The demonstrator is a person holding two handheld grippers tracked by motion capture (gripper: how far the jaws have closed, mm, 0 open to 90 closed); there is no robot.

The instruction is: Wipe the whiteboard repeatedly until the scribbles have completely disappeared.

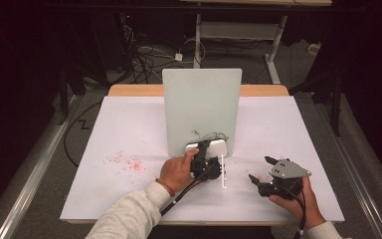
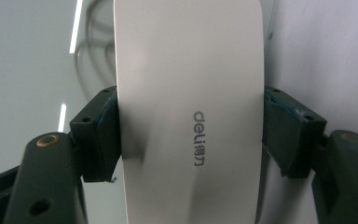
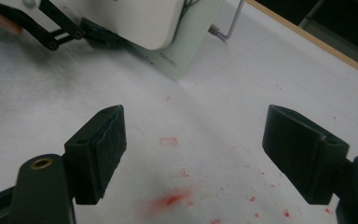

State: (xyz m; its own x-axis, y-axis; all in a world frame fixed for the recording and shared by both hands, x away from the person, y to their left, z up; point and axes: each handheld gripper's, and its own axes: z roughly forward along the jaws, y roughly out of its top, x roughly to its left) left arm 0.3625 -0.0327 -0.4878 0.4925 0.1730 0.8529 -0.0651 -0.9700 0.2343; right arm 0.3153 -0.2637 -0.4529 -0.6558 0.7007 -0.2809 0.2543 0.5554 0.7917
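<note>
From above, the person's left hand (image 1: 177,171) holds the left gripper (image 1: 205,158) low on the white table (image 1: 129,134), its nose pushed up to a white rounded object (image 1: 218,147) that lies at the foot of a pale green upright board (image 1: 201,112). That view gives the layout but not the grip. The left gripper view settles it: the white object (image 2: 189,112), printed with "deli" in grey, sits squarely between the two black jaws, their pads pressed against its sides at nine and three o'clock, so this claw is clenched on it. The object runs from six o'clock to twelve through the frame, with the board behind it.

The right gripper (image 1: 261,175) is held in the right hand (image 1: 298,201) at about four o'clock from the board, well apart from the white object. Its own view shows what the overhead one cannot: the jaws stand wide apart with nothing between them, hovering over red smears (image 3: 168,199) on the table (image 3: 51,107). At eleven o'clock in that same view the left gripper's black linkage (image 3: 60,30) meets the white object (image 3: 135,21), and the base of the board (image 3: 186,42) carries small lettering I cannot read. A thin metal rod (image 1: 223,172) stands just beside the left gripper in the high view; more red specks (image 1: 128,163) lie at nine o'clock from the left hand.
</note>
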